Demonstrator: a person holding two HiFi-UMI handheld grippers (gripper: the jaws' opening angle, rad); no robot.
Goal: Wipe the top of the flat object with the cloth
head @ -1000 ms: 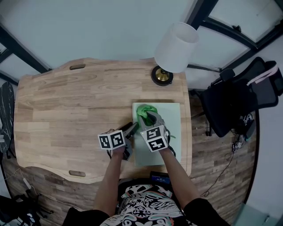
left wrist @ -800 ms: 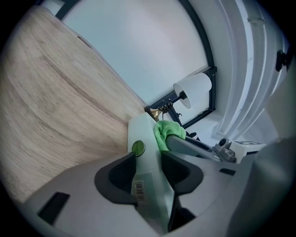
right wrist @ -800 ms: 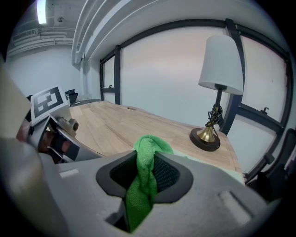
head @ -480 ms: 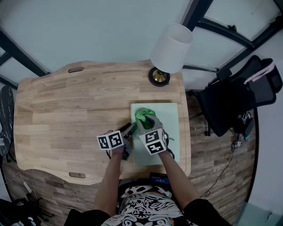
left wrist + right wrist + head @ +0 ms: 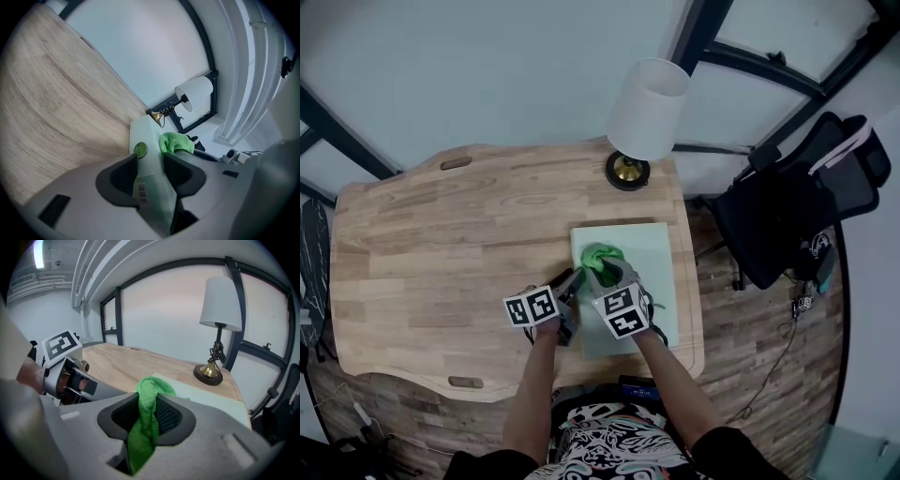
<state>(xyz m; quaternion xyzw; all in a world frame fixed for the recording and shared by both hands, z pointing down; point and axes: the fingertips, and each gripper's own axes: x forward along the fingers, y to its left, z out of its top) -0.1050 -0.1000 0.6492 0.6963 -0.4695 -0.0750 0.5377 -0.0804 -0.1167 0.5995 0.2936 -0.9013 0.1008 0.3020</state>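
Note:
The flat object (image 5: 652, 281) is a pale green board lying on the right part of the wooden table (image 5: 441, 244). My left gripper (image 5: 571, 284) is shut on its left edge; in the left gripper view the jaws (image 5: 149, 172) clamp the board (image 5: 143, 133) near a barcode label. My right gripper (image 5: 606, 269) is shut on a bunched green cloth (image 5: 601, 255), which rests on the board's upper left area. The right gripper view shows the cloth (image 5: 149, 397) pinched between the jaws (image 5: 147, 414), with the board (image 5: 211, 397) beyond it.
A lamp with a white shade (image 5: 645, 111) and brass base (image 5: 627, 171) stands at the table's far right corner, just beyond the board. A black office chair (image 5: 787, 206) stands right of the table. The table's right edge (image 5: 692, 281) runs close to the board.
The right gripper has drawn the cloth a little toward me along the board. The left gripper has kept its hold on the board's edge.

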